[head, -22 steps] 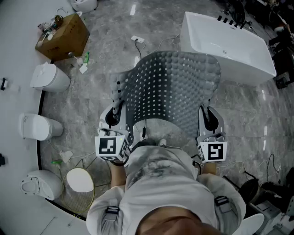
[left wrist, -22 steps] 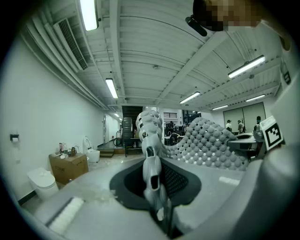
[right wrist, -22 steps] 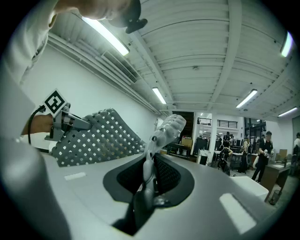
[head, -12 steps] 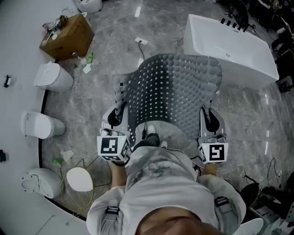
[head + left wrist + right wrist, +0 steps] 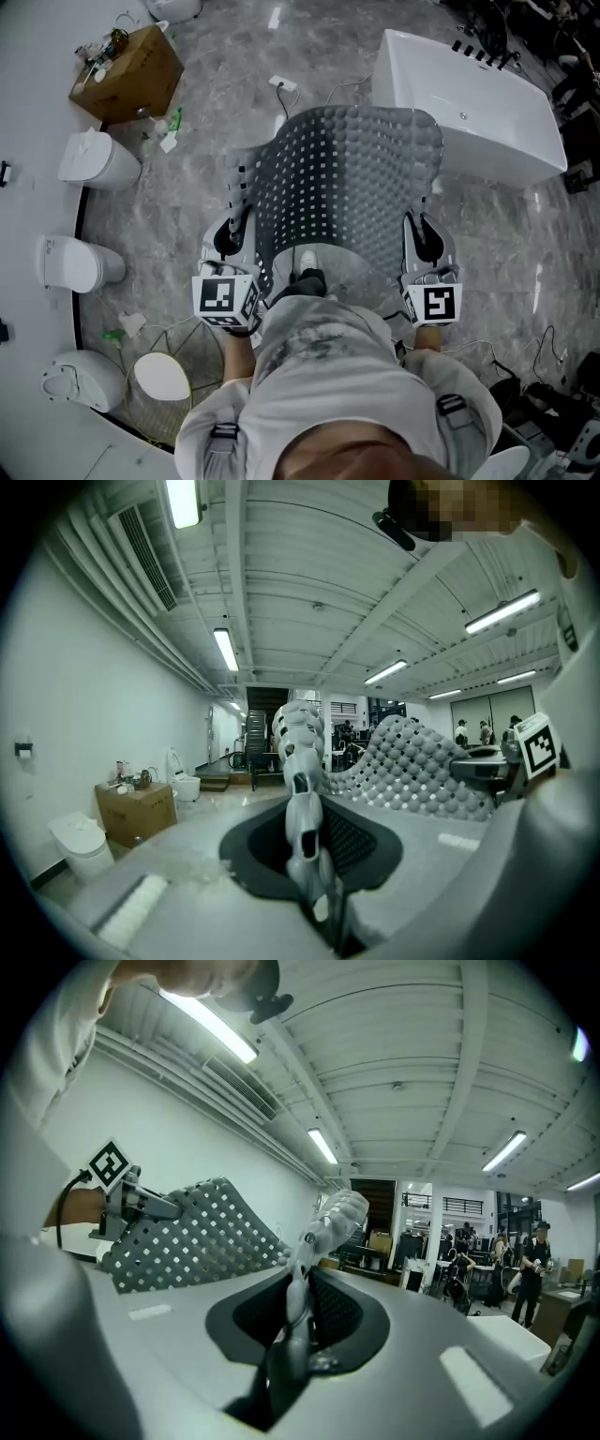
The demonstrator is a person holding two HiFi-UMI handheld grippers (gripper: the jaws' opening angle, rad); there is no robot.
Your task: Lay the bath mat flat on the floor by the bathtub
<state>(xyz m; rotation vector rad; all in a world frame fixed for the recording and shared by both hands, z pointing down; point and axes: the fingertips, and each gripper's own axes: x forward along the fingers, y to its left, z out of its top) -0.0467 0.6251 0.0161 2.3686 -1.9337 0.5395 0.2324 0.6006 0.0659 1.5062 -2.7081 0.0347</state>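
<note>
since the earlier frames little has changed in the hold, but the dark shoe (image 5: 307,262) seen under the mat has crept forward and the tub sits a touch nearer, so the person seems to be stepping towards it. the grey rubbery bath mat with rows of square holes and bumps (image 5: 347,178) is off the grey marbled floor (image 5: 206,122), stretched between the two tongs and arching away from the person, with its far edge reaching towards the near left corner of the white freestanding bathtub (image 5: 469,98). the left gripper (image 5: 238,214) is clamped on the mat's near left corner and the right gripper (image 5: 418,225) on its near right corner; each gripper view shows the mat's edge nipped tight between closed jaws and curling up beyond them. the step in hand looks like carrying the mat into place, with laying it down not yet begun. to do it well, i would judge that both hands should come down together and level, so the far edge meets the floor first along the tub's long side, then draw back to let the rest settle without a fold. the near edge should be kept taut until it is down, and both feet kept clear of the mat. the white plug and cable (image 5: 281,82) lie on the floor just beyond the far edge and could end up under it.
</note>
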